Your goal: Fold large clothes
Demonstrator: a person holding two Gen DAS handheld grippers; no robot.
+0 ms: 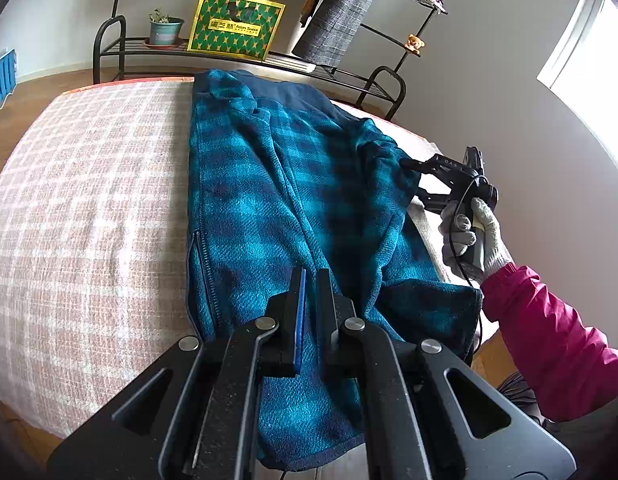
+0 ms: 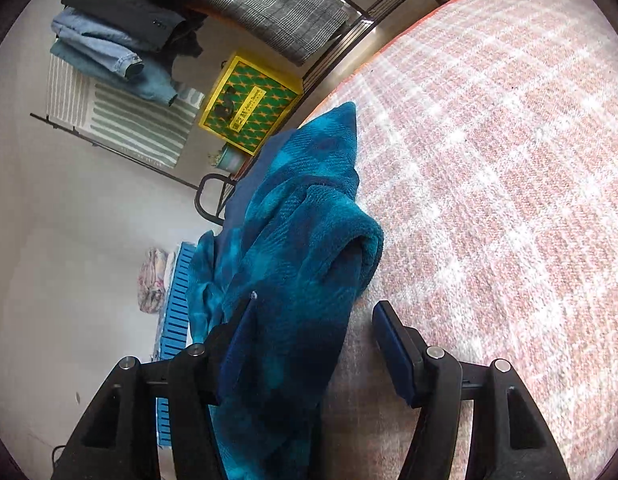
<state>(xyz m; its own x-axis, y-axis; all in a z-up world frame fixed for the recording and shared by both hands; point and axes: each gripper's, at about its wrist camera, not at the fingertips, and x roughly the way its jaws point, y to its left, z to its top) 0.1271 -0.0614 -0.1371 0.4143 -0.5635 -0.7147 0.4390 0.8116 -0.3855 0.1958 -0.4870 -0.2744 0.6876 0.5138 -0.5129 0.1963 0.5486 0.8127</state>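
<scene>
A teal and navy plaid fleece garment (image 1: 293,184) lies lengthwise on the pink checked bedspread (image 1: 89,200), folded along its length, zipper edge at the left. My left gripper (image 1: 311,280) is over its near end, fingers nearly together with a narrow gap, nothing visibly between them. My right gripper (image 1: 413,176), held by a gloved hand, is at the garment's far right edge. In the right wrist view the right gripper (image 2: 315,312) is open, with a bunched fold of the fleece (image 2: 301,264) lying between its fingers, against the left one.
A black metal rack (image 1: 245,56) stands behind the bed with a yellow-green box (image 1: 233,26), a potted plant (image 1: 165,28) and hanging clothes (image 1: 341,12). A blue slatted crate (image 2: 175,320) sits on the floor. A window (image 1: 577,40) is at right.
</scene>
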